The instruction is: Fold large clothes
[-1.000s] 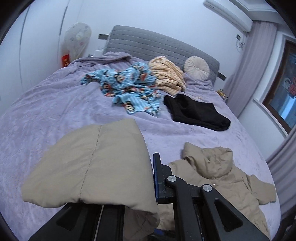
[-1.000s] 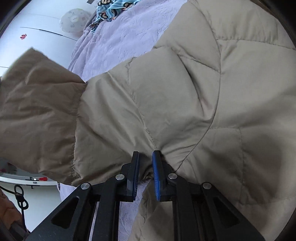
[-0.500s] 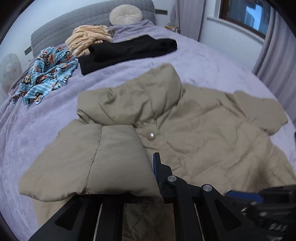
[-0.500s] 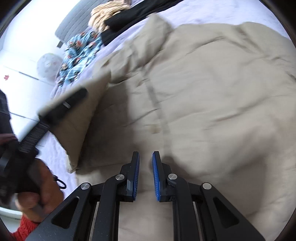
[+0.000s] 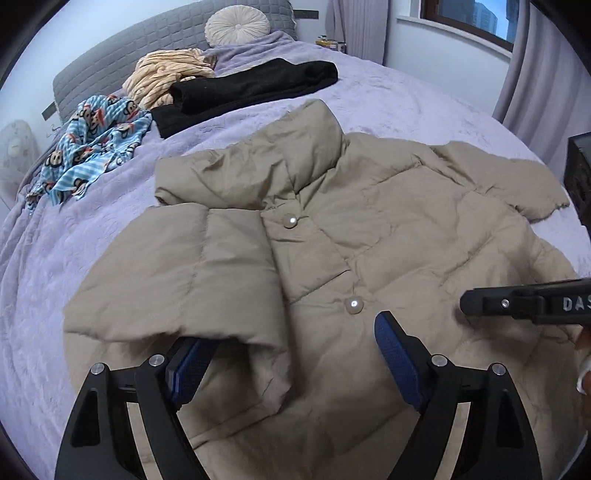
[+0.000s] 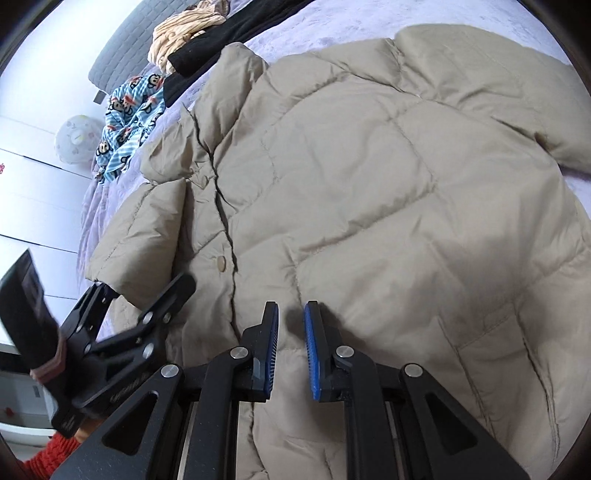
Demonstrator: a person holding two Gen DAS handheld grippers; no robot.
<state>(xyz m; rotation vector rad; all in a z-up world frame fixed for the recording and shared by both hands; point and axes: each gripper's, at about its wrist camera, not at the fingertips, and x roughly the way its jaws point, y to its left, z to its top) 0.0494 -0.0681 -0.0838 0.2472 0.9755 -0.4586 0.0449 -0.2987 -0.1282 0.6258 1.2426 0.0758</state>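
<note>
Item: beige quilted puffer jacket (image 5: 388, 229), lying front-up and spread across the lavender bed (image 5: 74, 266), collar toward the headboard. One sleeve (image 5: 177, 280) is folded inward over the chest; the other sleeve (image 5: 517, 177) lies out to the side. Two pearl-like snap buttons (image 5: 354, 305) show along the placket.

Left hand-held gripper (image 5: 291, 354): jaws spread wide, nothing between them; one pad sits tucked under the cuff of the folded sleeve, the other is clear above the placket.

Right hand-held gripper (image 6: 290, 343): jaws a narrow gap apart, gripping nothing, hovering close over the lower front panel.

Handling, as judged: light for its bulk, soft and springy; the padding will likely puff back and undo loose folds. Shell looks smooth, probably slippery, so a thin pinch may slide off. Best holds appear to be seams, cuffs and hem, where the cloth is firmer. The outstretched sleeve's cuff is the likely next hold.

Also on bed: black garment (image 5: 251, 88), blue monkey-print cloth (image 5: 96, 144), striped cream fabric (image 5: 162, 74), round cushion (image 5: 238, 26).
</note>
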